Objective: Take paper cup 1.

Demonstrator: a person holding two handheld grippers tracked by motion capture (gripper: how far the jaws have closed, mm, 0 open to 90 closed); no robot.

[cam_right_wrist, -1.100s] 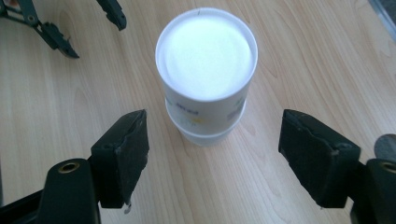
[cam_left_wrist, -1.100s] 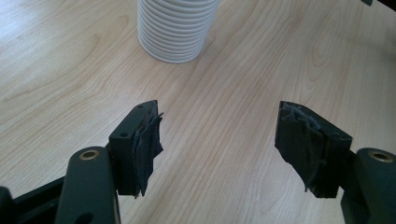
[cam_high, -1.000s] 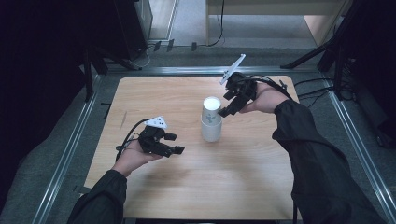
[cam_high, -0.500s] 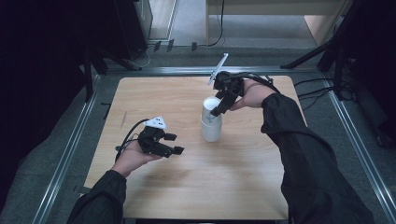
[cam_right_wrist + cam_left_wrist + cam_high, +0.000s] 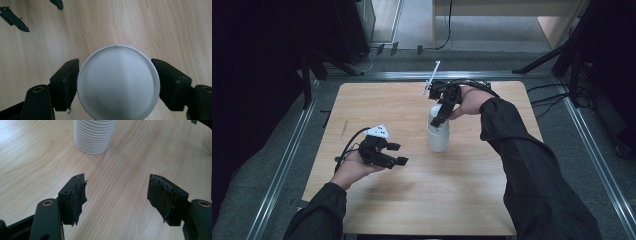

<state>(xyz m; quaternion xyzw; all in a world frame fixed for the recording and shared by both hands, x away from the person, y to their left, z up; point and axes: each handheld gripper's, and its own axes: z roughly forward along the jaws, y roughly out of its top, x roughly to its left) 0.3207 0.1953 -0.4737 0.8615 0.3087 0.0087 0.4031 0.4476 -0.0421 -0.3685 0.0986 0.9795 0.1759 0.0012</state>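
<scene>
Here our right tongs (image 5: 438, 116) hang point-down over the stack of white cups (image 5: 438, 134), one jaw on each side of the top cup's upturned base. In the right gripper view the round white base (image 5: 118, 82) sits squarely between the two black jaws, with the rim just at the pads on both sides; we cannot tell whether the pads press on it. The jaws have just been closing a little around it, and they stand wide.

Our left tongs (image 5: 396, 154) rest in the left hand (image 5: 349, 169) low over the counter (image 5: 462, 200), well apart from the stack, pointing across toward it. In the left gripper view the jaws stand apart with bare wood between them, holding nothing, and their pads (image 5: 79, 195) look frayed. Beyond them the ribbed foot of the stack (image 5: 93, 135) stands upright on the wood.

The stack is near the middle of the counter, a little toward the far edge. A cable (image 5: 346, 150) loops off the left tongs.
</scene>
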